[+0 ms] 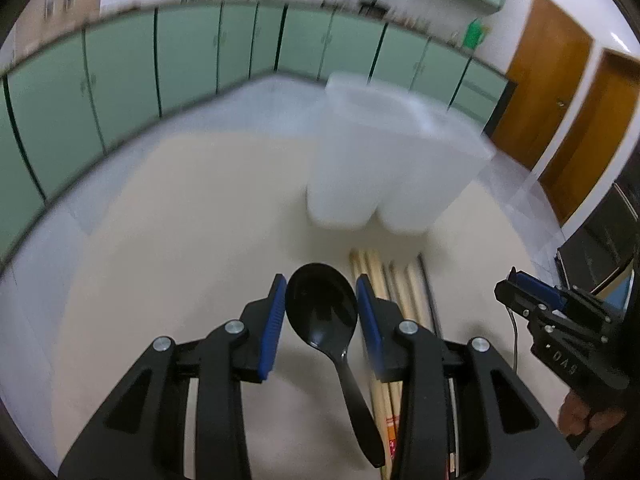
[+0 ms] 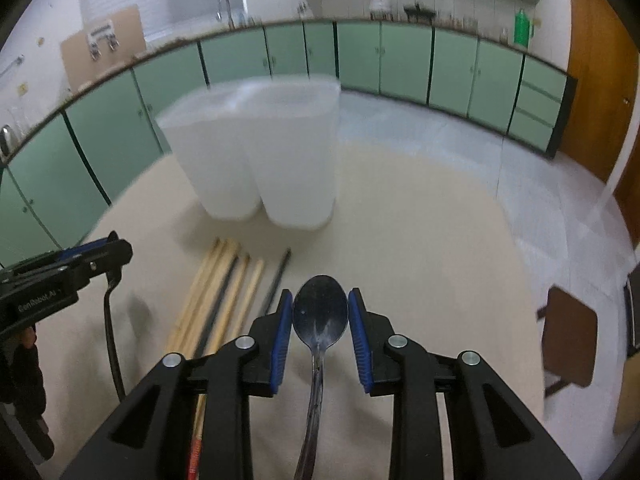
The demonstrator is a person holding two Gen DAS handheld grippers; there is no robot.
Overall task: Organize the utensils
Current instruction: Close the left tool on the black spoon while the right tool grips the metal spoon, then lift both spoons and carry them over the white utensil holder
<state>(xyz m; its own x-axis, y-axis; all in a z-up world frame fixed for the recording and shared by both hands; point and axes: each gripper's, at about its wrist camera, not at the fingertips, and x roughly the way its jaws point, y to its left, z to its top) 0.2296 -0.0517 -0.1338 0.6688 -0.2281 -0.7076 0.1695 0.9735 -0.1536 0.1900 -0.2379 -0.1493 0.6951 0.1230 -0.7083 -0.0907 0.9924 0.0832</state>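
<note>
left wrist, left gripper (image 1: 321, 304) clasping black spoon (image 1: 322, 308), right gripper (image 2: 320, 326) clasping metal spoon (image 2: 320, 316)

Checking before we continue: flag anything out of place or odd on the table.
Nothing stands out. Each gripper clamps a spoon by its bowl: left gripper the black spoon, right gripper the metal spoon. Chopsticks lie together before the upright white holder.

Glossy black plastic spoon (image 1: 321, 307); shiny metal spoon (image 2: 320, 316); pale wooden chopsticks (image 2: 224, 292); frosted plastic holder (image 2: 264, 152); matt table (image 2: 420, 240).

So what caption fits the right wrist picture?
Right hand-held gripper shut on a metal spoon, white holder ahead.
</note>
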